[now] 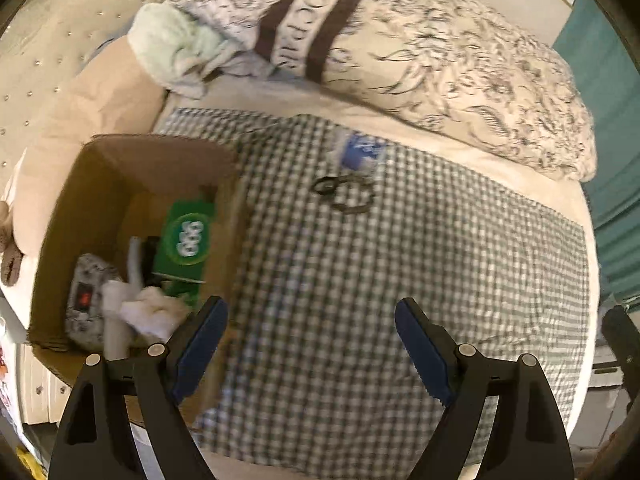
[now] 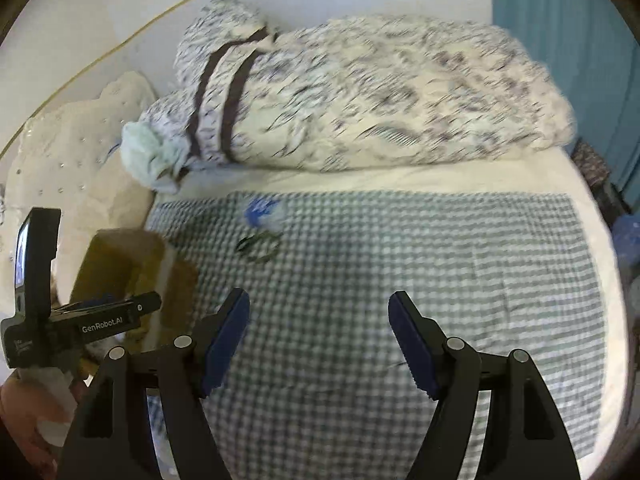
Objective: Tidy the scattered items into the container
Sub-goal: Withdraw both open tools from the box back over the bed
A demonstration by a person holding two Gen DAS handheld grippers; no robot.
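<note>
A cardboard box (image 1: 132,168) stands at the left on a checked cloth (image 1: 440,260). Inside it lie a green packet (image 1: 188,240), a patterned pouch (image 1: 86,296), a white tube and a crumpled white cloth. Further back on the cloth lie a blue-and-white packet (image 1: 358,152) and dark looped bands (image 1: 344,194). My left gripper (image 1: 312,312) hangs open and empty by the box's right wall. My right gripper (image 2: 318,298) is open and empty over the bare checked cloth, well short of the packet (image 2: 262,210) and bands (image 2: 258,246). The left gripper's body (image 2: 80,320) shows over the box (image 2: 120,256).
A folded patterned duvet (image 1: 440,60) with brown stripes fills the back of the bed. A pale green cloth (image 1: 172,48) lies at its left end. A studded cream headboard (image 1: 40,60) is on the left, a teal curtain (image 2: 560,60) on the right.
</note>
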